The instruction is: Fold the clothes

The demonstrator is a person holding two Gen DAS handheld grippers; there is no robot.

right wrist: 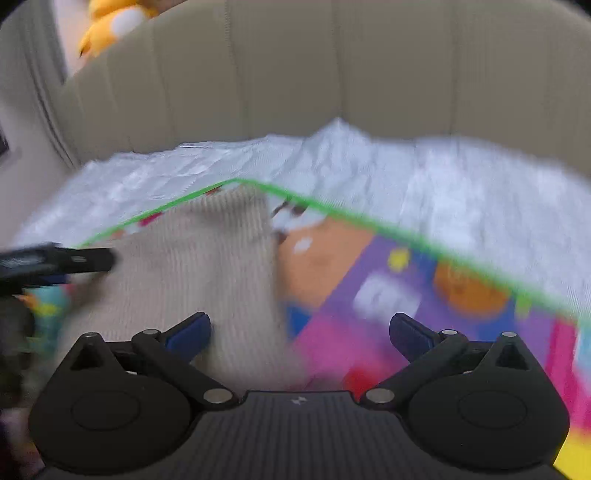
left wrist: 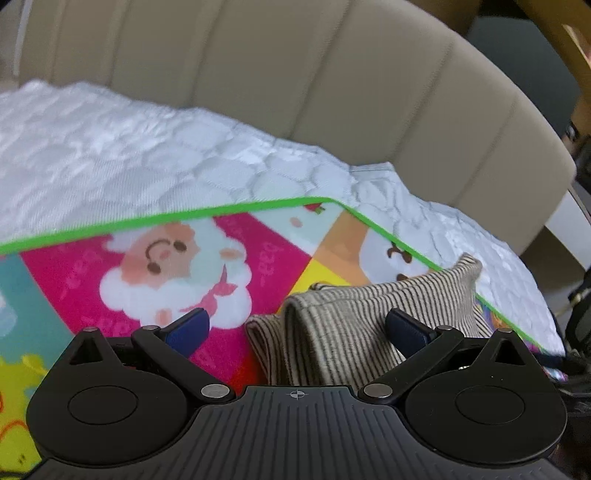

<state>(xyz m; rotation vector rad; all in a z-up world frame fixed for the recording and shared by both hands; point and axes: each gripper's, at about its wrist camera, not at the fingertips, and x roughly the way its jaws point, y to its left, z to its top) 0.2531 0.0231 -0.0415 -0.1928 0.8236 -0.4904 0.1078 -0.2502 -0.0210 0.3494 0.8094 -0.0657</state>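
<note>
A beige garment with thin dark stripes (left wrist: 354, 325) lies folded on a colourful cartoon play mat (left wrist: 110, 266) with a green border. My left gripper (left wrist: 297, 326) is open just above the garment's near left part, nothing between its blue pads. In the blurred right wrist view the same garment (right wrist: 192, 280) sits at the left, reaching the mat's far corner. My right gripper (right wrist: 299, 332) is open, its left pad over the garment's right edge, its right pad over bare mat (right wrist: 406, 295). The left gripper's black body (right wrist: 55, 262) pokes in from the left edge.
The mat lies on a white quilted bed cover (left wrist: 147, 147), with a padded beige headboard (left wrist: 295, 66) behind. A yellow plush toy (right wrist: 110, 22) sits beyond the headboard at the upper left. Dark objects crowd the left wrist view's right edge (left wrist: 580, 325).
</note>
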